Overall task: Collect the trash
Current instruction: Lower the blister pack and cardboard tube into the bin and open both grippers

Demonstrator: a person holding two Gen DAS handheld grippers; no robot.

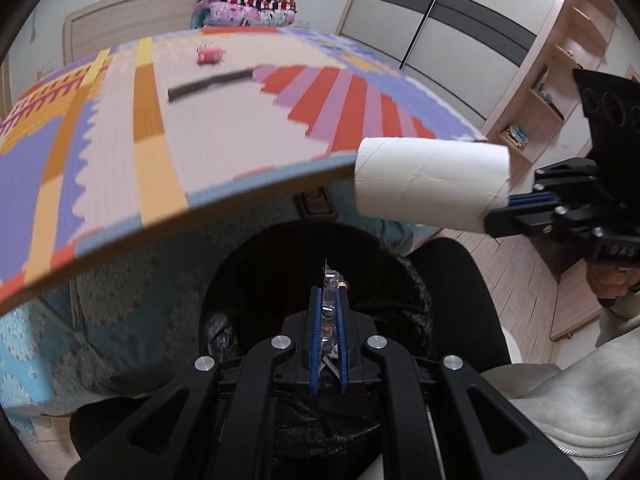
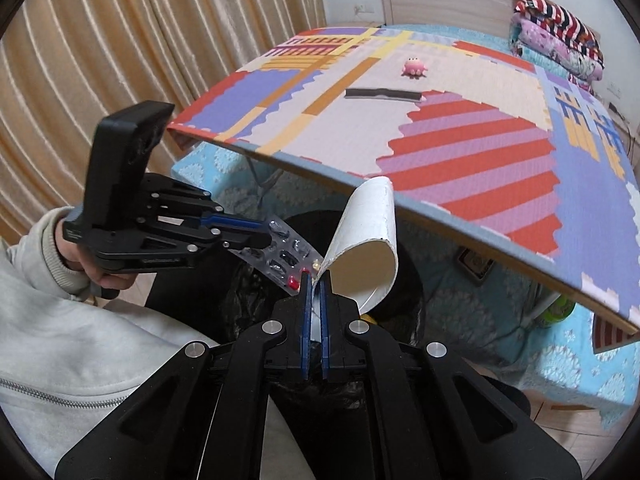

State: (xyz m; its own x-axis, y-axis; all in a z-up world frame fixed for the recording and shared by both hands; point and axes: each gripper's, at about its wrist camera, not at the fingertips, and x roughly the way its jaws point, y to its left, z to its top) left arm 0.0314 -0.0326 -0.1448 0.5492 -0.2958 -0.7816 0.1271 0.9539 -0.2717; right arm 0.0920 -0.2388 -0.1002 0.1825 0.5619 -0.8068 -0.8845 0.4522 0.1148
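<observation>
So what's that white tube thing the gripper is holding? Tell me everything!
The cardboard tube is white outside and cream inside, like an empty paper roll, with a faint spiral seam. The right gripper is shut on one rim, squashing that end flat, while the far end stays open and rounded. It hangs in the air above the black-lined trash bin, just in front of the colourful table edge. Only the gripper touches it.

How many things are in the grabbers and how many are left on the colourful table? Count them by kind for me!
Cardboard tubes: 1, held by the right gripper, tube
Pill packs: 1, held by the left gripper, pack
Pink toys: 1, on the table
Dark strips: 1, on the table
Total: 4
</observation>
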